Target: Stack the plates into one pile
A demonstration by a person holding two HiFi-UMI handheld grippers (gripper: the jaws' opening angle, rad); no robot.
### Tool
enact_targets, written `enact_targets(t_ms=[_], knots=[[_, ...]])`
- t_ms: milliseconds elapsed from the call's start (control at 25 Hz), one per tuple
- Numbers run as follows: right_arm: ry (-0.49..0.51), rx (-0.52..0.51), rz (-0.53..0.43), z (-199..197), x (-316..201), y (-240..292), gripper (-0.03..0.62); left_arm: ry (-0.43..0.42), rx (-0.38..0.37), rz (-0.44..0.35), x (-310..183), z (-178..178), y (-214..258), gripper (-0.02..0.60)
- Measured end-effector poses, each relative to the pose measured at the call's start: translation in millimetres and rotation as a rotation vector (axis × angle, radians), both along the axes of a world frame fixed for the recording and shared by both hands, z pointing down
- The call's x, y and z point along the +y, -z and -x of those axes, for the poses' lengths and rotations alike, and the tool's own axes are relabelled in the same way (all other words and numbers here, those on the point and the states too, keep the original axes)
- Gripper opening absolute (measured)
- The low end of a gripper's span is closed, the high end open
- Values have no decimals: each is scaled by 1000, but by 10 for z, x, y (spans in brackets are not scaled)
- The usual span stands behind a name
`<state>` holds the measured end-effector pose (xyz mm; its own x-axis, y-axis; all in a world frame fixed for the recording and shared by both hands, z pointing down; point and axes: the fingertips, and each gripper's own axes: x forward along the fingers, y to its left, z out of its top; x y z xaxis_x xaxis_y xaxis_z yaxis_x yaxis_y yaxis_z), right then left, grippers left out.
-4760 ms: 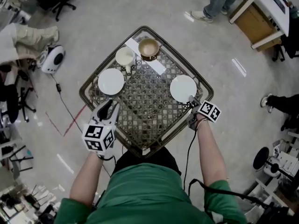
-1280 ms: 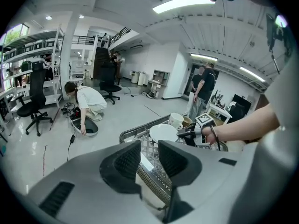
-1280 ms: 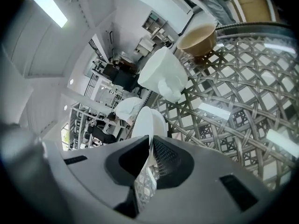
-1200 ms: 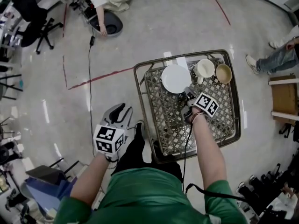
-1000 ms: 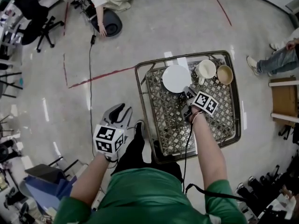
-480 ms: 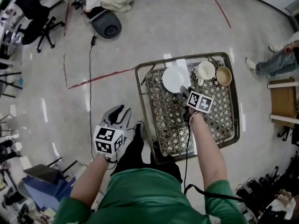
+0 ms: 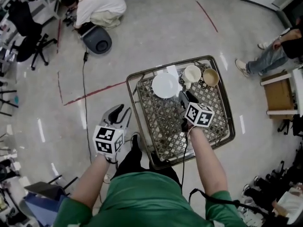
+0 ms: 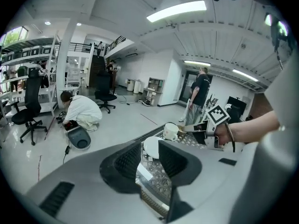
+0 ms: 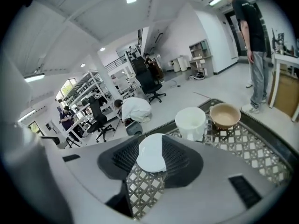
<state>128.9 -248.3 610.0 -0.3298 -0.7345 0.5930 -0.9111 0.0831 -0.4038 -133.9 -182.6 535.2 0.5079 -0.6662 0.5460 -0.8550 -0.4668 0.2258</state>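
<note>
Beside the mug (image 9: pixel 190 122) lies a white plate (image 9: pixel 152 158).

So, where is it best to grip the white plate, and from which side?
Probably grip the white plate by its near rim, coming low from the person's side: it lies flat on the table, and the mug stands close on its right.

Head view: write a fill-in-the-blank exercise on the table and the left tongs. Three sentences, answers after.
1. Between the white plate and the tan bowl stands a white ____.
2. The left tongs hang beside the table, above the ____.
3. Their jaws stand apart and hold ____.

Missing words: mug; floor; nothing.
</note>
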Motion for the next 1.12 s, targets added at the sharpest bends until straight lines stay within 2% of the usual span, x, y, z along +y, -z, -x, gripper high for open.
enact_targets(t_ms=[240,400,760,1120], knots=[[8,69,-135,-129,256,733,119,-46,24,-62,-32,-249,314,129],[-4,136,-239,-222,377,1217,75,-77,45,-131,-94,-391,589,129],[-39,229,-473,-353,807,2266,69,-112,106,-292,-59,-640,1326,129],[-51,327,-672,-217,1215,3140,66,-134,174,-509,37,-672,2205,127]])
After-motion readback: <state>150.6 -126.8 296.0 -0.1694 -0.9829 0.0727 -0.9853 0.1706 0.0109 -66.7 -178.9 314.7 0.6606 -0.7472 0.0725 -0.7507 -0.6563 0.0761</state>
